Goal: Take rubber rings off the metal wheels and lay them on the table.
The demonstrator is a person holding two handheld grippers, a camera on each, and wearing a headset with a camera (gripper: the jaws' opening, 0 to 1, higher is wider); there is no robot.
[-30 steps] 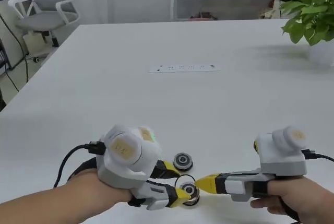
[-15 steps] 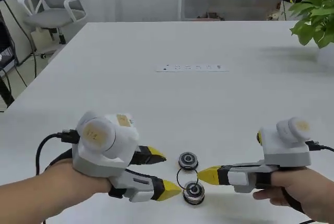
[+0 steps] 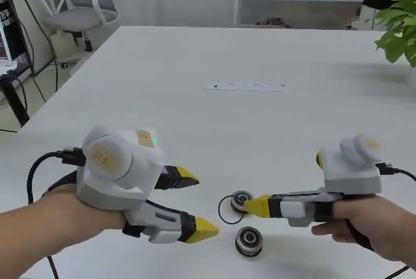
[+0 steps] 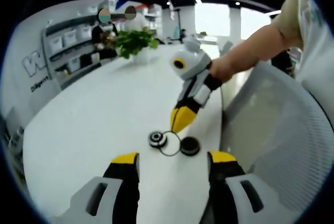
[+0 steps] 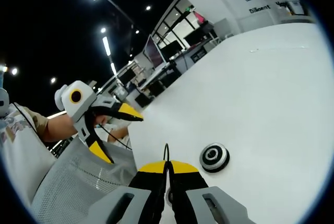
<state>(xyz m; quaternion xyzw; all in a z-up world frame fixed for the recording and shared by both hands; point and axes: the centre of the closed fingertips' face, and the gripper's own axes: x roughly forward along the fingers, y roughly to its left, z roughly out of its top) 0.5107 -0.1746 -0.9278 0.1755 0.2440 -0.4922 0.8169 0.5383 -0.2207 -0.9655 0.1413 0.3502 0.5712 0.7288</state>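
A: How did we find the table (image 3: 260, 51)?
B: We had the left gripper (image 3: 201, 203) over it, gaping wide and holding nothing. The right gripper (image 3: 250, 206) was clamped tight on the ring (image 3: 220, 211).
A: And the wheels?
B: We saw the far wheel (image 3: 239, 198) just beside the right tip and the near wheel (image 3: 249, 240) apart, closer to us. The thin ring was loose between them.

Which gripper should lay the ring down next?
Right. The right gripper is shut on the ring, low over the table; the left gripper is open, empty, and apart from it.
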